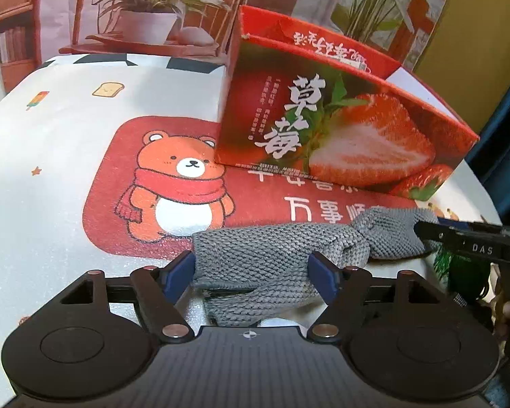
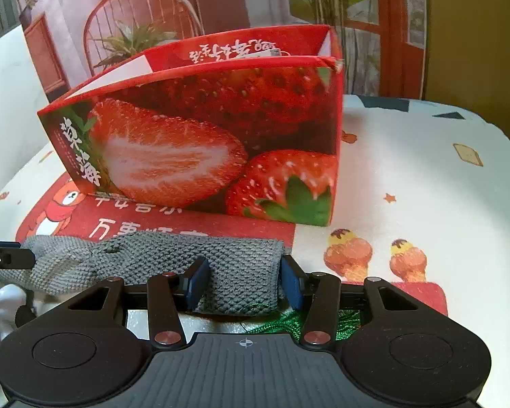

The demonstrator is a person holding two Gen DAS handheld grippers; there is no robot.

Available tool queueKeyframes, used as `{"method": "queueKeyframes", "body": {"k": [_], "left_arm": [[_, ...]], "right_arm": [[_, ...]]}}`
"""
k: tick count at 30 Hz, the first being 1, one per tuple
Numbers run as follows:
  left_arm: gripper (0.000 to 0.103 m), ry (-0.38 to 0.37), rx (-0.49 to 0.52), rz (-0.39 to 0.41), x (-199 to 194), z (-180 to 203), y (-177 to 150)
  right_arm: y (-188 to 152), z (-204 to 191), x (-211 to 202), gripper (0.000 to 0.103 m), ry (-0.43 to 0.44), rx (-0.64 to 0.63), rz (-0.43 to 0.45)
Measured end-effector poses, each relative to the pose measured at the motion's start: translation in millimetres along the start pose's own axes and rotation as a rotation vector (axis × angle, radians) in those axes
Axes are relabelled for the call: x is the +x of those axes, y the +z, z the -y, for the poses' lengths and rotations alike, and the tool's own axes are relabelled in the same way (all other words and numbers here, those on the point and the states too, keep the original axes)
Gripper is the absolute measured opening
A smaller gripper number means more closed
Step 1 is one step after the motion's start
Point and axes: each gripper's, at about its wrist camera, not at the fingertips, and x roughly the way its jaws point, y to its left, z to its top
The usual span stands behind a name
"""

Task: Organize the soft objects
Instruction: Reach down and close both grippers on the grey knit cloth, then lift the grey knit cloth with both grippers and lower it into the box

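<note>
A grey knitted cloth lies stretched out flat on the table in front of a red strawberry box. My left gripper straddles the cloth's left end, its blue pads at the cloth's edges without squeezing it. My right gripper straddles the other end of the grey cloth, which lies slack between the pads. The open-topped strawberry box stands just behind. One black finger of the right gripper shows at the right of the left wrist view.
The table wears a white cloth with a red bear panel and ice-cream prints. A green tinsel-like thing lies under the right gripper. A white object sits at the near left. Printed backdrop behind.
</note>
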Motion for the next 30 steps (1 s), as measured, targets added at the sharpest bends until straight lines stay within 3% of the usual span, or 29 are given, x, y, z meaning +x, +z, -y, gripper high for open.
{"method": "queueKeyframes", "body": {"k": [4,9,15,25,30], "left_arm": [[0.074,0.021,0.001,-0.002,3.2,-1.4,-2.1],[0.057,0.048,0.004,0.011,8.9,-7.2,0.9],[0.051,0.061,-0.014,0.023,20.4,-7.3,14.1],[0.046,0.065,-0.025,0.041,20.7,-8.0,12.5],[0.028,0.023,-0.071,0.053,15.3,-17.5,11.4]], "right_arm": [[2.5,-5.7,4.0,0.045,0.001,-0.02,-0.001],[4.0,-11.3,8.1,0.044,0.013,-0.033,0.003],[5.9,-14.2,10.9,0.043,0.019,-0.045,0.005],[11.2,-13.3,7.9,0.024,0.072,-0.031,-0.02],[15.1,-16.6,-0.3,0.018,0.099,-0.036,0.006]]}}
